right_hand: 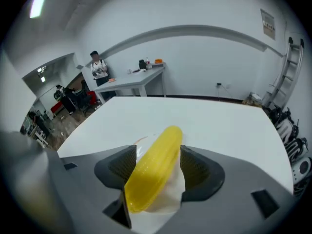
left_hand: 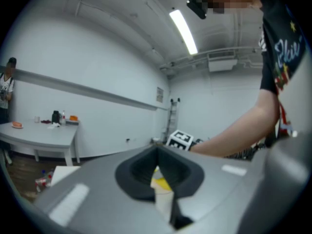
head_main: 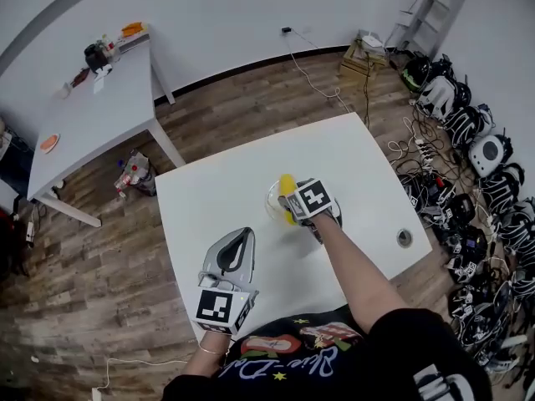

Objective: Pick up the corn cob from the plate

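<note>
Left claw [head_main: 242,235] hangs nearest my body, low over the near part of the white table [head_main: 209,199], with its jaws closed together on nothing (parked out of the working side's way, I judge). Only a sliver of yellow shows through the slit between them.

Right claw [right_hand: 156,161] is the working one. It reaches over the plate [right_hand: 168,204] at mid-table, nose tilted down, with its jaws spread wide and the corn cob [right_hand: 155,172] lying between the pads. The pads flank the cob closely on both sides, but I see no squeeze, so I read it as straddled, not gripped. The downward tilt makes sense: the cob lies flat on the plate, so the jaws must come from above to bracket its width.

Cob: glossy, uniform yellow, rounded ends, faint kernel rows. It looks like a plastic model and is probably slippery. It runs roughly along the jaw line, its far tip poking past the pads.

Beyond is bare tabletop, then a second table [right_hand: 139,82] by the wall with small clutter, and a person [right_hand: 99,68] beside it.
</note>
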